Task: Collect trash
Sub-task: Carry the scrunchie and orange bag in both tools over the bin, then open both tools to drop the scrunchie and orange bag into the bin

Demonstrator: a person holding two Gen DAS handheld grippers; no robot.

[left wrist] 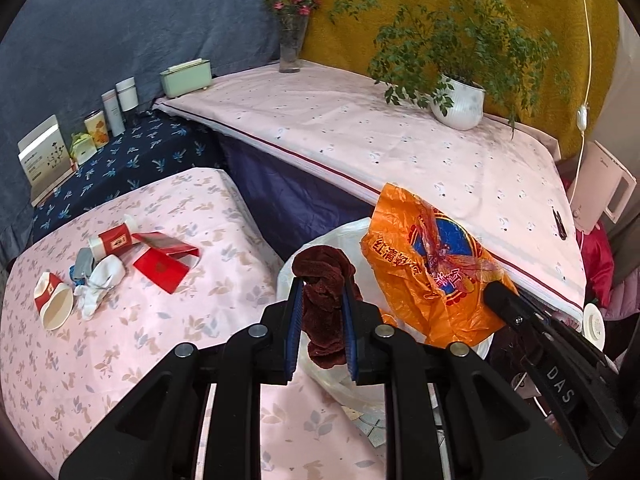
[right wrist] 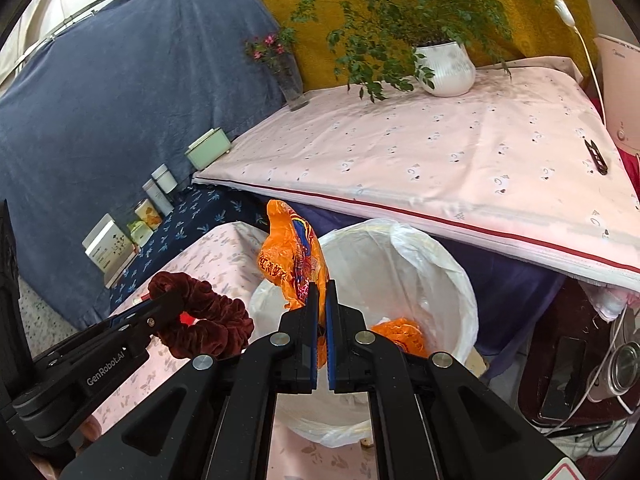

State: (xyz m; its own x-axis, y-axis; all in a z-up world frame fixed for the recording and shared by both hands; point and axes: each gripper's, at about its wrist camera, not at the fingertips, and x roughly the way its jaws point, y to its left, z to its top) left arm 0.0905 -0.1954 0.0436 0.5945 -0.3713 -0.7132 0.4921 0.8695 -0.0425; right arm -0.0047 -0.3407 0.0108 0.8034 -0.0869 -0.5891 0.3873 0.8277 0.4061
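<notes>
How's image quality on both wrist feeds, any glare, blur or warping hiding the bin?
Left wrist view: sharp, evenly lit, strong fisheye bending at the edges; the orange bag and maroon scrunchie cover most of the bin. Right wrist view: sharp too, with mild washout on the pink tabletop; the bin's rim shows clearly.

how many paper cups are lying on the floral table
2. One red-and-white paper cup lies tipped over at the left edge of the litter pile; the other paper cup lies on its side further back, beside the red packet. More may be hidden.
</notes>
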